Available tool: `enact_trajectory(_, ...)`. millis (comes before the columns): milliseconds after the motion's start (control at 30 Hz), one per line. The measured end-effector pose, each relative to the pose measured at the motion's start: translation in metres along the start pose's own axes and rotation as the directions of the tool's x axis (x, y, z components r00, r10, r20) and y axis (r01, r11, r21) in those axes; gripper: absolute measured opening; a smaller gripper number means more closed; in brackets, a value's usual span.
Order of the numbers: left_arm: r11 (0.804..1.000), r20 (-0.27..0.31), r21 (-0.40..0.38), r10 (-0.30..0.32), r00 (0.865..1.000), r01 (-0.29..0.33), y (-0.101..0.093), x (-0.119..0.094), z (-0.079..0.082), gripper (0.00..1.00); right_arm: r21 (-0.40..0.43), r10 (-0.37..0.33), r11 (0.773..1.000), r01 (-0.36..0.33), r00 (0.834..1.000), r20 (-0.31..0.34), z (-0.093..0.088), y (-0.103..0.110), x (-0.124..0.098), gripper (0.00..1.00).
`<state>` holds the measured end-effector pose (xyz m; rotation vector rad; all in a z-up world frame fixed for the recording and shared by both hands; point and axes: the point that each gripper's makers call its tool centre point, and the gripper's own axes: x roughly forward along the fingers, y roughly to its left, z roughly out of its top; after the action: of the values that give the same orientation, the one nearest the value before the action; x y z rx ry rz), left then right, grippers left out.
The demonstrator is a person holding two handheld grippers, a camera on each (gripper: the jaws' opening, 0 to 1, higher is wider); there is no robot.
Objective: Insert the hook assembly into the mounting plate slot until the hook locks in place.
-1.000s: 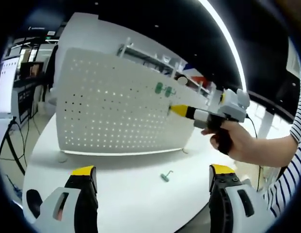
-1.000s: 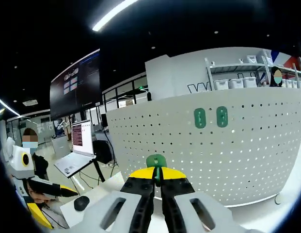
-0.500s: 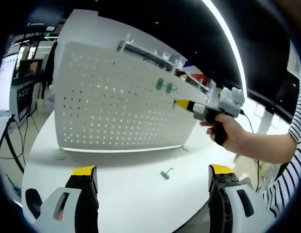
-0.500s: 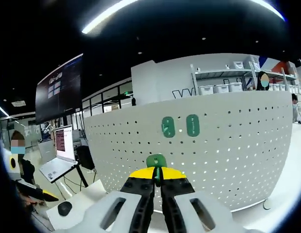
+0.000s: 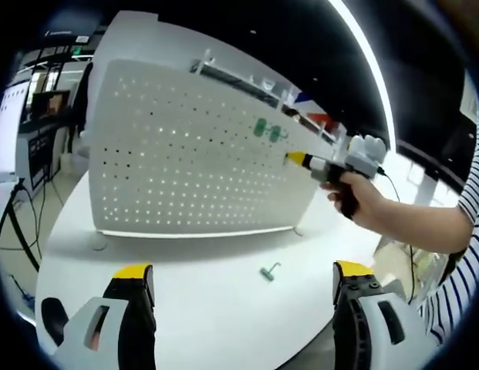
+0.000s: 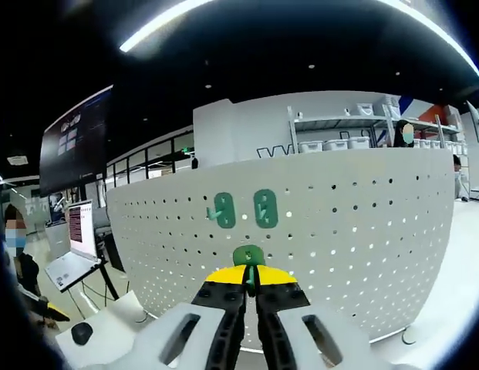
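A: Pegboard (image 6: 362, 223) looks like matt white painted metal to me, light thru holes. Table (image 5: 200, 308)?
B: Smooth white, semi-gloss. I see green plastic hook (image 6: 248, 255), glossy; my grippers' tips matt yellow/black plastic.

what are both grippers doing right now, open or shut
Left gripper: open, holding nothing.
Right gripper: shut on a green hook, in front of the pegboard.

A round white table (image 5: 208, 308) is carrying a white perforated mounting plate (image 5: 185, 154), which is standing upright on small feet near the far edge. A single green hook (image 5: 269, 270) is lying loose on the tabletop before it.
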<state>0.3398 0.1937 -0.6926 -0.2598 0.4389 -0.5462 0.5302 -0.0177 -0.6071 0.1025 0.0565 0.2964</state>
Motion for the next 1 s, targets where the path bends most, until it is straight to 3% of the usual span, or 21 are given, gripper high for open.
enact_trajectory(300, 1.000, -0.007, -0.022, 0.003, 1.000, -0.003, 0.005, 0.002, -0.002, 0.97, -0.018, -0.032, 0.999, 0.033, 0.999, 0.036, 0.019, -0.016, 0.006, 0.00)
enact_trajectory(500, 1.000, -0.001, -0.021, 0.001, 1.000, -0.001, 0.003, 0.003, 0.003, 0.97, -0.045, -0.033, 0.998, 0.035, 0.998, 0.050, 0.024, -0.015, 0.010, 0.00)
enact_trajectory(1000, 1.000, -0.032, -0.026, 0.011, 0.999, -0.012, 0.006, 0.003, 0.000, 0.96, 0.006, -0.104, 0.995, 0.104, 0.990, 0.098, 0.045, -0.044, 0.027, 0.00)
